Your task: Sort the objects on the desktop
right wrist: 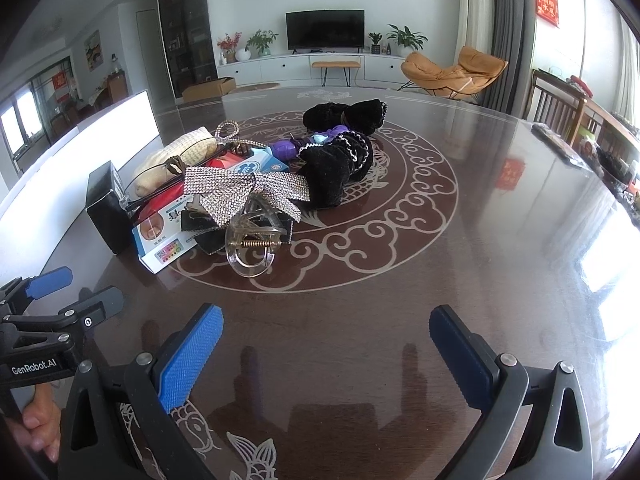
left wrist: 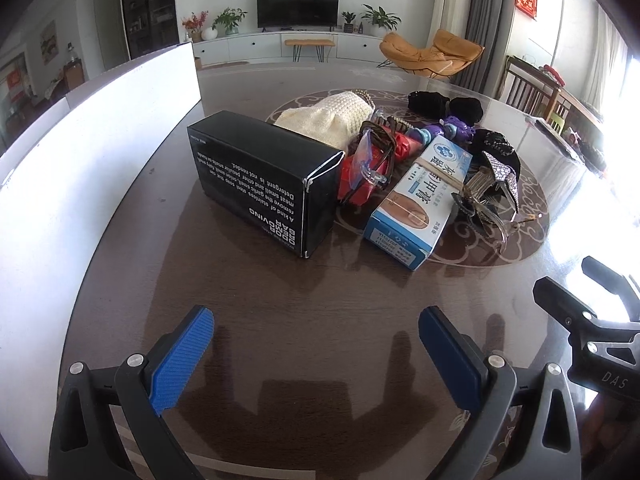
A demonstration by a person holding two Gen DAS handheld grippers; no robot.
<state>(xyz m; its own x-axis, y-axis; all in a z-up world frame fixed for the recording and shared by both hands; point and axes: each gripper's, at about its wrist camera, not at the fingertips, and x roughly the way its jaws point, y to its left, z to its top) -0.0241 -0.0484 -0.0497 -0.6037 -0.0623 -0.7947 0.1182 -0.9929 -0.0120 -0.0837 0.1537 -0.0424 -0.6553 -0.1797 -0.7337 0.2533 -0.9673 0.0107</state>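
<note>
Left wrist view: your left gripper (left wrist: 316, 354) sits at the bottom of the frame with jaws spread wide and nothing between them, hovering over bare table (left wrist: 280, 300). Nothing looks sorted yet; I'd call this the very start. Everything is in one heap in the middle of the frame: black box (left wrist: 260, 182) at centre left, cream knit pouch (left wrist: 332, 118) behind it, red pack (left wrist: 360, 176) tucked against the box's right side, blue-and-white carton (left wrist: 416, 204) lying flat to the right of that, rhinestone bow clip (left wrist: 500, 176) at the right end, purple toy (left wrist: 456, 130) and black scrunchies (left wrist: 444, 102) toward the upper right. White bin (left wrist: 100, 152) fills the left edge; only its outer wall shows, so you can't tell from here what's in it, if anything. Your right gripper (left wrist: 576, 304) pokes in at lower right; whether it's spread or closed can't be read from here. Right wrist view: right gripper (right wrist: 326, 344) at bottom centre, jaws wide apart, empty, over the table's swirl pattern. Same heap now sits in the upper left quarter, with a clear claw clip (right wrist: 252, 240) nearest you at the heap's front edge, just below the bow clip. Bin wall runs along the left edge, interior again hidden. Left gripper shows at far left, jaws parted. Judgement: every item is left to move; no container shows contents.
</note>
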